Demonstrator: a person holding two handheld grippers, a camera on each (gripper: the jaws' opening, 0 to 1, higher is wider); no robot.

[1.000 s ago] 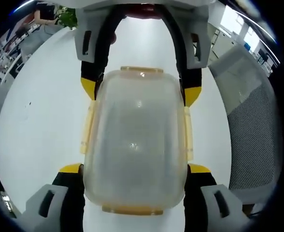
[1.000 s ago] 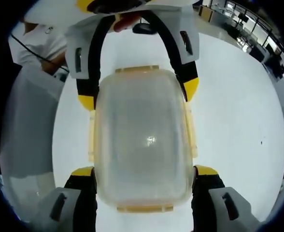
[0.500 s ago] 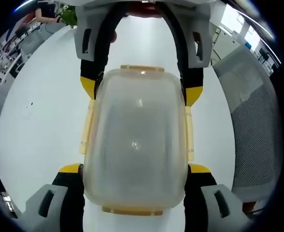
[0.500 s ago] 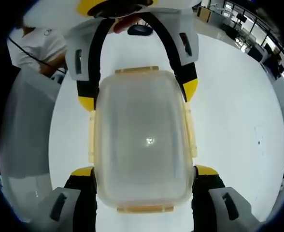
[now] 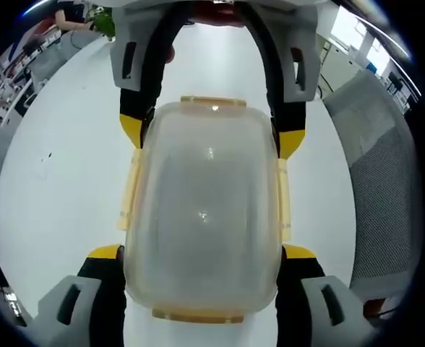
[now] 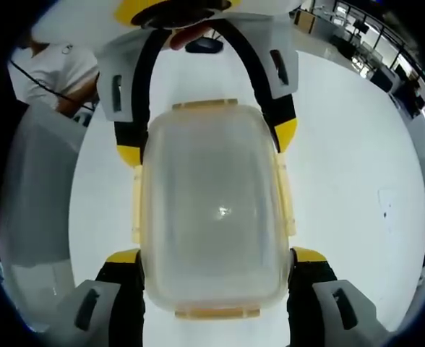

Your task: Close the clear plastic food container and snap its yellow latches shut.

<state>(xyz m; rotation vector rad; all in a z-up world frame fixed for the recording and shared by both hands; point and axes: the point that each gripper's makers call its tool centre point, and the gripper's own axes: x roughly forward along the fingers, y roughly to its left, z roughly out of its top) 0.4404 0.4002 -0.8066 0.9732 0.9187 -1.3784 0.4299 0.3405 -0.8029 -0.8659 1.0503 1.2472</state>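
One clear container (image 5: 202,217) sits on the white table (image 5: 53,181), four yellow latches (image 5: 131,189) around its rim. A mesh chair (image 5: 386,195) stands beside the table. Both tongs, left (image 5: 202,253) and right (image 6: 214,256), grip opposite ends of the container, facing each other.

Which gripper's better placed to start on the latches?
Neither clearly. Left gripper and right gripper each straddle an end of the container, and the side latches lie midway between them.
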